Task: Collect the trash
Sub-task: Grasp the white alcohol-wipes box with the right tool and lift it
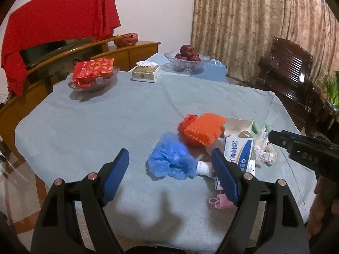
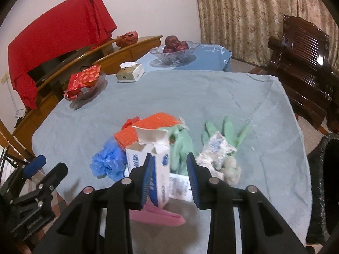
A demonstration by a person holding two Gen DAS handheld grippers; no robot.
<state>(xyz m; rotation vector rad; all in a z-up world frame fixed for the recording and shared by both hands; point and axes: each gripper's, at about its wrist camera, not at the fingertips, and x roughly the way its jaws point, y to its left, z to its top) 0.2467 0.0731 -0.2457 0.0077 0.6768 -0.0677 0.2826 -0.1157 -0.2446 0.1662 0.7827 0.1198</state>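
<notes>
While the trash sits in one small heap on the blue-grey surface (image 1: 84, 127), the white box (image 2: 148, 160) with its torn-open top is the piece that matters most, because it stands up tall right in front of the right gripper (image 2: 169, 177). Its long side points up, and its lower part sits just by the left one of that gripper's blue fingers (image 2: 146, 177). Those fingers are partly apart, and I cannot tell if they press on the box or only stand around it. Beside the box, on its left, lies the puffy blue bag (image 1: 169, 158), with the orange spiky thing (image 1: 201, 131) just behind it. On the box's right lie the green gloves (image 2: 224, 131) and a crumpled clear wrapper (image 2: 216, 154). Near the box's bottom lies something pink (image 2: 156, 217). The left gripper (image 1: 171, 165) has its fingers wide apart with nothing between them, and the blue bag lies just ahead of it. So I think the right hand is nearer the box, and the left hand is nearer the blue bag.
</notes>
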